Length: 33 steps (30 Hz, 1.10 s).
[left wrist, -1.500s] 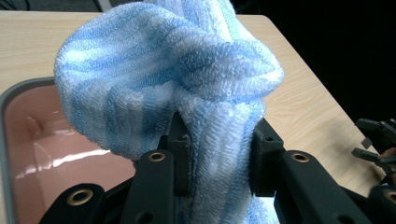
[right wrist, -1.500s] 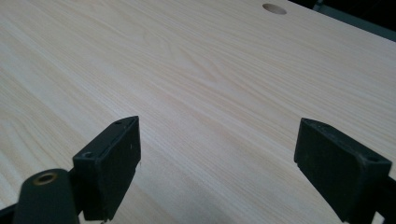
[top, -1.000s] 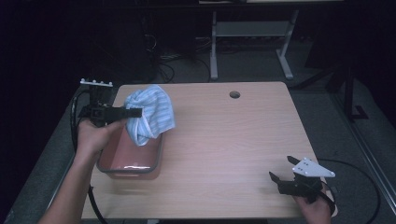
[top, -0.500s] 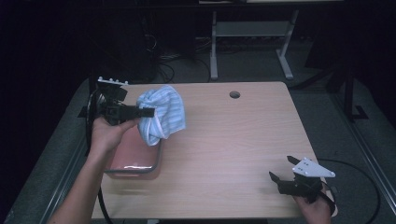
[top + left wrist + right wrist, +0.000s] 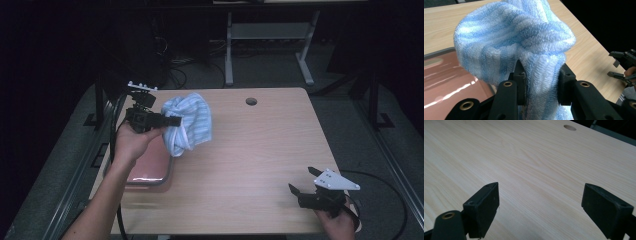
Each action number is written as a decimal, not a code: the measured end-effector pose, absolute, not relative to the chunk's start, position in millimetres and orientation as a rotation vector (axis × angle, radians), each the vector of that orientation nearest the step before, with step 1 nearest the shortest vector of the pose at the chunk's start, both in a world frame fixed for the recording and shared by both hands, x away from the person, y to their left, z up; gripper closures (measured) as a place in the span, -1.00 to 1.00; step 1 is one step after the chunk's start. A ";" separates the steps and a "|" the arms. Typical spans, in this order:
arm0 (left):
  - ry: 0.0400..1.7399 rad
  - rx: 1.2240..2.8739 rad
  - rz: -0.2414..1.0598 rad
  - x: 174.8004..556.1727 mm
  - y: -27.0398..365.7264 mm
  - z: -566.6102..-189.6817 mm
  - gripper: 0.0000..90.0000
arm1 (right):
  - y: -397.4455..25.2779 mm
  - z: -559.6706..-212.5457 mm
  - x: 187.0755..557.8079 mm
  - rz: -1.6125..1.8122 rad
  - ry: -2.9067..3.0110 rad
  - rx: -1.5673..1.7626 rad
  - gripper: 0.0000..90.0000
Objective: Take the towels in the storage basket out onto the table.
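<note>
A bunched blue-and-white striped towel (image 5: 189,122) hangs in the air over the table's left side, above the far end of a pink tray (image 5: 150,170). My left gripper (image 5: 172,121) is shut on it; in the left gripper view both jaws pinch a fold of the towel (image 5: 524,45), with the pink tray (image 5: 446,75) below. My right gripper (image 5: 301,185) rests low at the table's near right corner, open, with bare wood between its fingers (image 5: 484,205).
The wooden table (image 5: 260,150) has a round cable hole (image 5: 251,101) near its far edge. A metal stand (image 5: 265,40) and cables lie on the floor behind the table. The surroundings are dark.
My left gripper has lifted the towel off the pink tray and carried it up and to the right. The right gripper has stayed still.
</note>
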<state>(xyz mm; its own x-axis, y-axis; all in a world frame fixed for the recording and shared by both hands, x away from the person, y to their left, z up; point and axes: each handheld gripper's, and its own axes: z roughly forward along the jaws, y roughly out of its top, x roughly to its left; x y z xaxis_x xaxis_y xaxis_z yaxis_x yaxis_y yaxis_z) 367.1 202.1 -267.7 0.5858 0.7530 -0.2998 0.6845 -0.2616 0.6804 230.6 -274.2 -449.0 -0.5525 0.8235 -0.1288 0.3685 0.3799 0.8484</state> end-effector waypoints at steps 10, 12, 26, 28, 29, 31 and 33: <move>1.109 2.051 0.097 372.2 173.8 -270.3 0.48 | -275.5 -448.2 230.5 1.095 2.090 1.016 -0.69; 1.102 2.062 0.097 373.2 168.2 -270.5 0.48 | -275.6 -448.0 230.5 1.096 2.091 1.017 -0.69; 1.056 2.120 0.092 379.7 131.8 -272.3 0.48 | -276.7 -447.3 230.7 1.105 2.085 1.023 -0.69; 1.056 2.129 0.093 380.8 127.2 -272.9 0.48 | -276.7 -447.3 230.7 1.106 2.083 1.025 -0.69; 1.056 2.129 0.092 381.4 124.7 -273.5 0.48 | -276.9 -447.3 230.6 1.107 2.082 1.026 -0.69; 1.054 2.135 0.090 382.8 119.9 -274.6 0.48 | -277.0 -447.3 230.7 1.107 2.085 1.024 -0.68; 1.053 2.139 0.088 384.4 115.5 -275.9 0.48 | -277.1 -447.4 230.7 1.108 2.083 1.023 -0.69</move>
<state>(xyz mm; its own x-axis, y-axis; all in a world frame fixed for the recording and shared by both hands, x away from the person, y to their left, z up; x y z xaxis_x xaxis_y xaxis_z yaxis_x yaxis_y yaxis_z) 384.4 115.5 -275.9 0.6610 0.7092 -0.2453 0.6584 -0.3912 0.6430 230.7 -277.1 -447.4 -0.5502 0.8261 -0.1213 0.3613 0.3665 0.8574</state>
